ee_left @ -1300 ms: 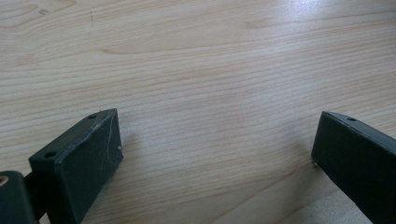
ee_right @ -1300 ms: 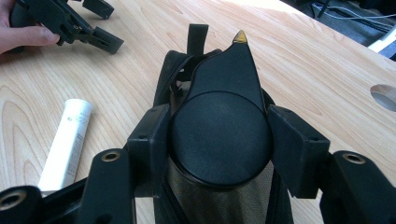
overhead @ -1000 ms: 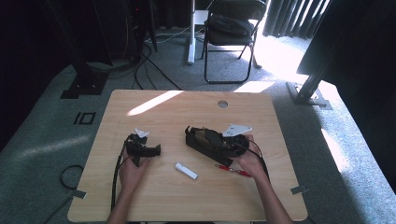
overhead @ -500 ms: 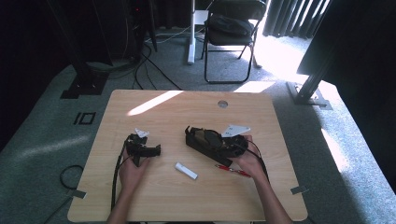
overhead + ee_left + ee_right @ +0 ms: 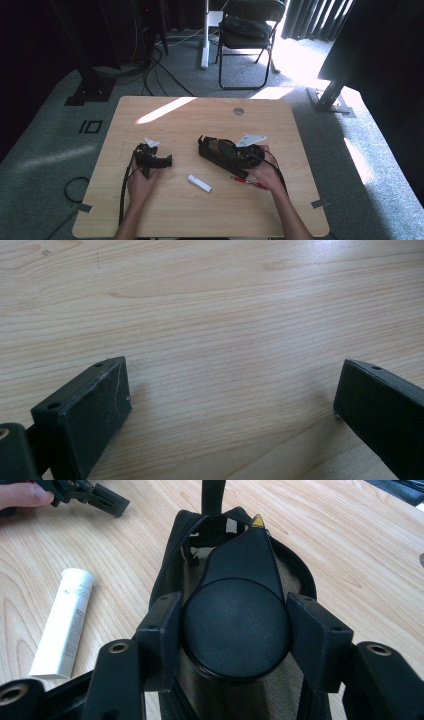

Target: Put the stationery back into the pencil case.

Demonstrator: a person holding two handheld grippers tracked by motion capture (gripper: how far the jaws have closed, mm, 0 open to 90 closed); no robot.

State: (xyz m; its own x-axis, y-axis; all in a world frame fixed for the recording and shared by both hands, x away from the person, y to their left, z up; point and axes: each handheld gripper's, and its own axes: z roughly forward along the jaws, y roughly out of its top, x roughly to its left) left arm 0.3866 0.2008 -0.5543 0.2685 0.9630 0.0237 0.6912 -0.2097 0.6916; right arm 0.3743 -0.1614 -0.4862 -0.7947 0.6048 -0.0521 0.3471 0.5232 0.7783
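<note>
Near edge, high view: two bare forearms enter from the bottom of the table. The person's left hand (image 5: 141, 182) rests on the wood, wrist low, and holds the left gripper (image 5: 159, 161), whose black body points to the picture's right; in the left gripper view its jaws stand wide apart over bare wood grain with nothing between them. The person's right hand (image 5: 265, 174) lies to the right, beside a small red-tipped tool (image 5: 246, 181), and holds the right gripper (image 5: 235, 630) level. In the right gripper view its two jaws press on either side of a round black matte plastic object (image 5: 235, 625), which sits in the open mouth of a black mesh zip pouch (image 5: 220, 150); the pouch lies on its side near the table's middle. A white cylindrical plastic tube (image 5: 199, 183) lies flat between the two hands, apart from both. The light wooden rectangular table (image 5: 200, 115) carries a streak of sunlight and a round grommet (image 5: 238, 111). Beyond stand grey carpet, trailing cables, a black folding chair (image 5: 245, 35) and dark curtains.
</note>
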